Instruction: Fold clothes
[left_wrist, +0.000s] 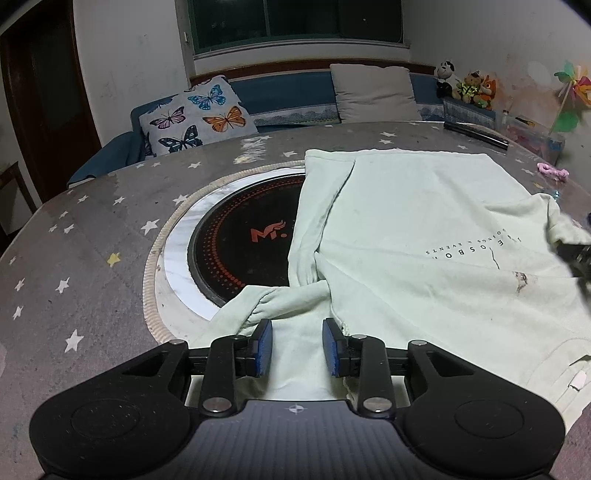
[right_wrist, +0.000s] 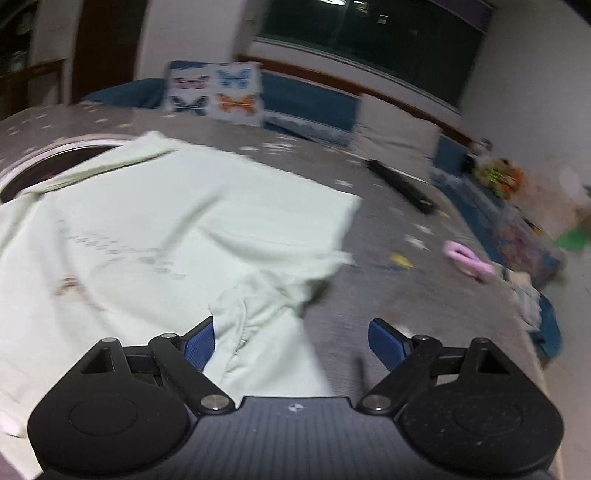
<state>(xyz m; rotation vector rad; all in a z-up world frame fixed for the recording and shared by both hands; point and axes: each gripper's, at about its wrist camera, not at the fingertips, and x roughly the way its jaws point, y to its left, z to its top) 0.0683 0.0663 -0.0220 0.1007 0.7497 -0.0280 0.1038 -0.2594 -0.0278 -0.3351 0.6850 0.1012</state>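
A pale green T-shirt (left_wrist: 424, 229) lies spread on the grey star-patterned table (left_wrist: 74, 240), print side up, with its left edge draped over the black round hob (left_wrist: 240, 240). One sleeve is bunched and twisted at the near left. My left gripper (left_wrist: 297, 345) hovers just behind that bunch. Its blue pads stand apart, and flat cloth lies between them without being pinched. In the blurred right wrist view, the shirt (right_wrist: 147, 221) fills the left half. My right gripper (right_wrist: 291, 341) is wide open over the crumpled right sleeve, with the cloth beside its left pad and not gripped.
A long black object (right_wrist: 400, 186) and a pink ring (right_wrist: 469, 260) lie on the table to the right of the shirt. Behind the table is a blue sofa with a butterfly cushion (left_wrist: 199, 114), a grey cushion and plush toys (left_wrist: 465, 86). A clear box of clutter sits at the far right edge.
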